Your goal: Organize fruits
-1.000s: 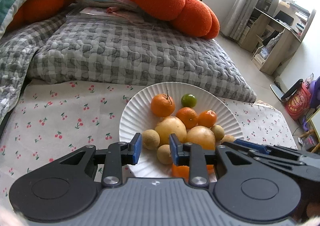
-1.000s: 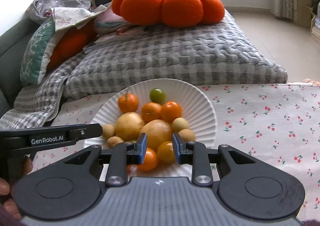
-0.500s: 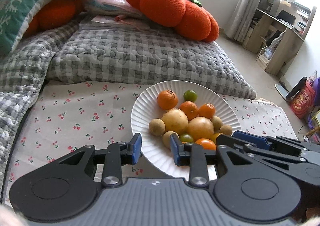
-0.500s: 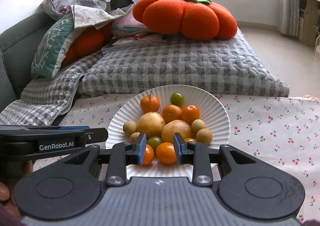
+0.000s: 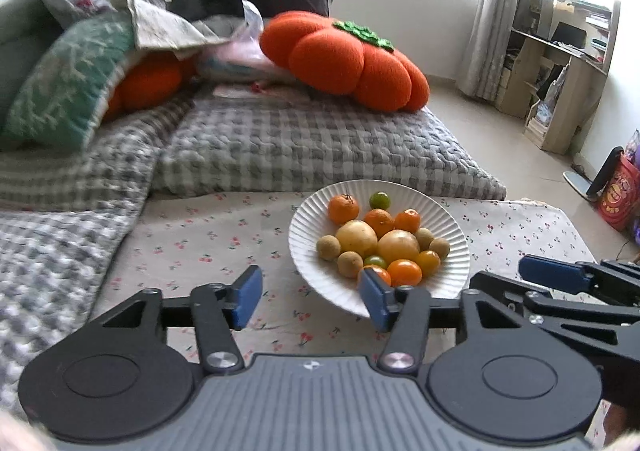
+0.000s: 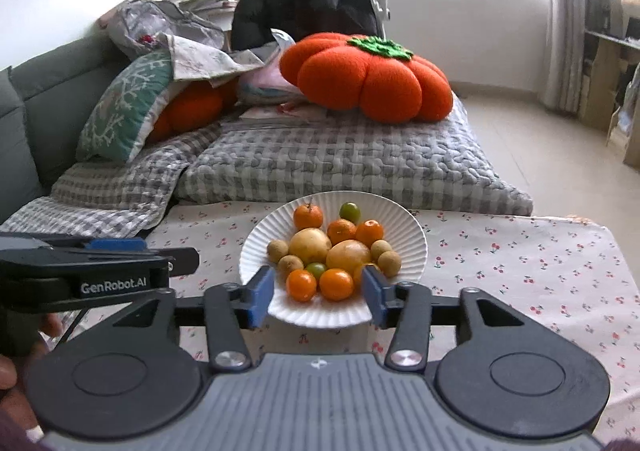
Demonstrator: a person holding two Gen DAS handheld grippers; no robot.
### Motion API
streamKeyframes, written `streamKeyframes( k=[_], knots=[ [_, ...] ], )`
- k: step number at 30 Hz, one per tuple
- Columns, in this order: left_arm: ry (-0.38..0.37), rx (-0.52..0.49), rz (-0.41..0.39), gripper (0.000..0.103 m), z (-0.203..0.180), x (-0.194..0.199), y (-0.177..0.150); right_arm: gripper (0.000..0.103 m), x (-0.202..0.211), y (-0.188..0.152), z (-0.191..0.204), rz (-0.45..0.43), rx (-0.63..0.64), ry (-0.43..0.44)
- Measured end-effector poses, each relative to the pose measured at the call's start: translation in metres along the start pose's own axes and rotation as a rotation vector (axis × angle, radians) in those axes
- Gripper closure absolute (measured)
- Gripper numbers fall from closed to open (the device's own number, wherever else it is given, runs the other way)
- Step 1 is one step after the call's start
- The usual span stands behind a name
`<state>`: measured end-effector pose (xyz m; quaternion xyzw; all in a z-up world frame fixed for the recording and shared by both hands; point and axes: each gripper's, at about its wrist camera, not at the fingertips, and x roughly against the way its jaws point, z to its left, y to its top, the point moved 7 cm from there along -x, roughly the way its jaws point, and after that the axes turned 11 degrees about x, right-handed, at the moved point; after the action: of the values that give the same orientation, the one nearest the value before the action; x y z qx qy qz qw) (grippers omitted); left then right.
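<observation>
Here one white plate (image 6: 404, 219) sits on the cherry-print cloth (image 6: 520, 263), just in front of the grey checked quilt (image 6: 340, 163), and holds all the fruit: three mandarins (image 6: 308, 216) toward the back, two big yellow fruits (image 6: 310, 246) in the middle, four small brown ones (image 6: 277, 250) at the sides, two orange tomatoes (image 6: 336, 284) in front, and two green ones (image 6: 350, 212), one at the back and one half buried. A yellowish one beside the right blue pad is mostly hidden, so the count may be short. Both grippers have just been opening. The left gripper (image 5: 310, 297) stands apart from the plate with its pads spread and nothing between them. The right gripper (image 6: 318, 295) is released too, pads wide, framing the plate's near rim without pressing it; whether they graze it is hard to tell. One pumpkin cushion (image 6: 368, 81) lies on the quilt; a second orange one is half covered by a green pillow (image 6: 124, 111)
</observation>
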<state>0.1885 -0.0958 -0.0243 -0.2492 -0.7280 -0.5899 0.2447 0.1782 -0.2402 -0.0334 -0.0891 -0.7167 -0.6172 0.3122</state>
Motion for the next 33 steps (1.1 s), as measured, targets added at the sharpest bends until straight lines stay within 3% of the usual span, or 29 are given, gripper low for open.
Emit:
streamKeyframes(
  k=[5,11,22,26,33],
  knots=[
    [0.01,0.019,-0.023,0.041,0.006,0.033,-0.017,0.035,0.03,-0.009,0.01,-0.02,0.0,-0.01],
    [0.019,-0.009,-0.062,0.03,0.008,0.065,-0.037,0.021,0.057,-0.019,0.018,-0.048,-0.006,-0.02],
    [0.004,-0.012,-0.095,0.015,0.01,0.094,-0.059,0.01,0.08,-0.04,0.023,-0.064,-0.015,-0.036],
    [0.015,-0.028,-0.116,0.011,0.009,0.097,-0.061,0.001,0.084,-0.043,0.023,-0.075,-0.027,-0.042],
    [0.021,-0.038,-0.135,0.006,0.009,0.098,-0.063,0.0,0.081,-0.046,0.023,-0.065,-0.019,-0.059]
  ],
)
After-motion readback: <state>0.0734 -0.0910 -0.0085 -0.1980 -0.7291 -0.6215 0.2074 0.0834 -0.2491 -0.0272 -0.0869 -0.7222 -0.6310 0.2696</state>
